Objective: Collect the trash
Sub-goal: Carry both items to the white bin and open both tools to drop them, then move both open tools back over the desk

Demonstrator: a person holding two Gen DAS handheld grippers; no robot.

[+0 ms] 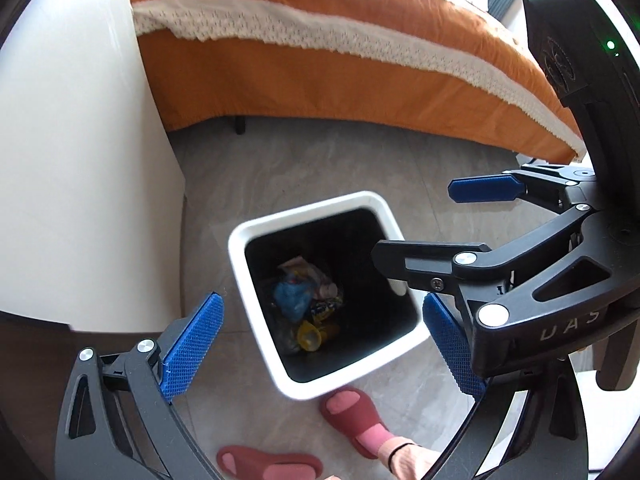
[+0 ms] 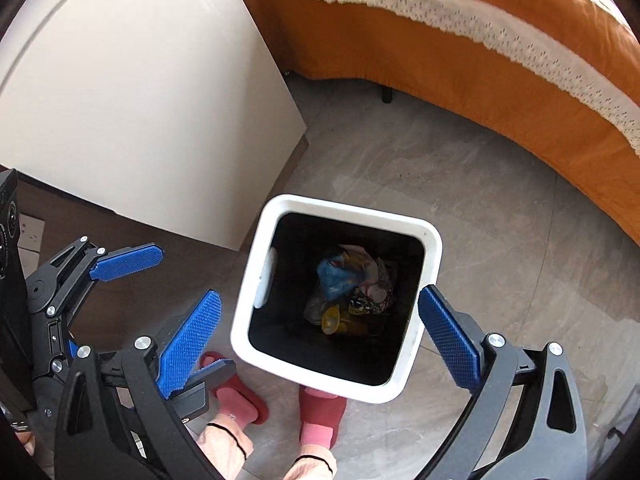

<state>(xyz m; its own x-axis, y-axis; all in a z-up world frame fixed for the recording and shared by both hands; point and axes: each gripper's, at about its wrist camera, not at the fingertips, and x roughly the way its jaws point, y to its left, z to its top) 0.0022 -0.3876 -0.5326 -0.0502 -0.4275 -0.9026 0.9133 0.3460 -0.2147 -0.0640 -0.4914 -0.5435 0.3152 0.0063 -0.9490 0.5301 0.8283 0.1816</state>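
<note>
A white square bin (image 1: 256, 232) (image 2: 344, 208) with a black liner stands on the grey floor. At its bottom lies trash (image 1: 304, 304) (image 2: 352, 288): a crumpled blue piece, something yellow and printed wrappers. My left gripper (image 1: 320, 344) hangs over the bin's near side, open, with nothing between its blue pads. My right gripper (image 2: 320, 340) is also open and empty, its pads straddling the bin's mouth from above. In the left wrist view the right gripper's pad (image 1: 486, 190) shows over the bin's right rim.
A white cabinet (image 1: 80, 160) (image 2: 140, 80) stands close on the bin's left. A bed with an orange cover (image 1: 320, 80) (image 2: 480, 60) runs behind it. A person's feet in pink slippers (image 1: 352, 416) (image 2: 320, 412) stand right in front of the bin.
</note>
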